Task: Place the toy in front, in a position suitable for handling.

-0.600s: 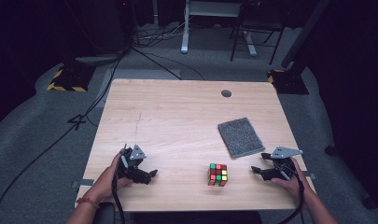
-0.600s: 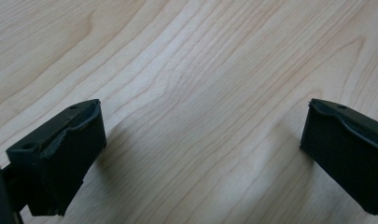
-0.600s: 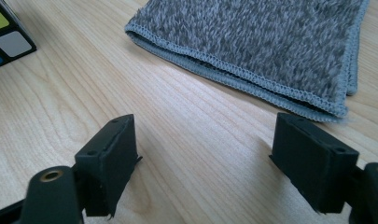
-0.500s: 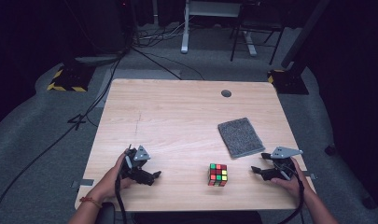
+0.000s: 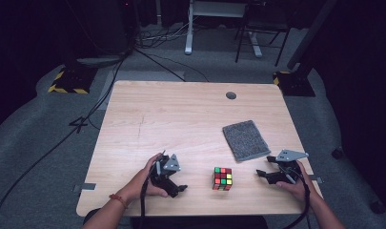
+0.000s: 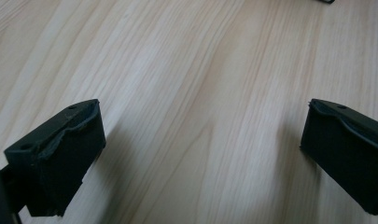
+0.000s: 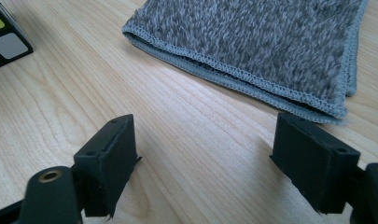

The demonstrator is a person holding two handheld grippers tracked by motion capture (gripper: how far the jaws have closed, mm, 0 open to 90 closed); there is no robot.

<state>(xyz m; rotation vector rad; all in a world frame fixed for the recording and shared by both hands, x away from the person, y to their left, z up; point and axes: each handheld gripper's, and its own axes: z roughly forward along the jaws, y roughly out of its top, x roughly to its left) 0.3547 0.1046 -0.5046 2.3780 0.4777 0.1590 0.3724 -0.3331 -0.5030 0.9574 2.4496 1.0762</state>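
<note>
A colourful puzzle cube (image 5: 222, 178) stands near the front edge of the wooden table (image 5: 181, 119). To its left, my left gripper (image 5: 177, 189) lies low on the wood, held by a hand and pointing right toward the cube. In the left gripper view, the left gripper (image 6: 200, 154) stands open over bare wood. To the right of the cube, my right gripper (image 5: 263, 177) points left at it. Seen in the right gripper view, the right gripper (image 7: 205, 158) is open with nothing between its pads, the cube's corner (image 7: 4, 35) at top left. A folded grey cloth (image 5: 246, 139) (image 7: 266, 42) lies just beyond it.
A round cable hole (image 5: 231, 95) sits near the table's far edge. Cables (image 5: 109, 86) run over the grey floor behind and left of the table. Desk legs (image 5: 188, 33) and yellow-black striped bases (image 5: 66, 83) stand farther back.
My left gripper has slid to the right across the wood, closer to the cube. The right gripper, the cube and the cloth have kept still.
</note>
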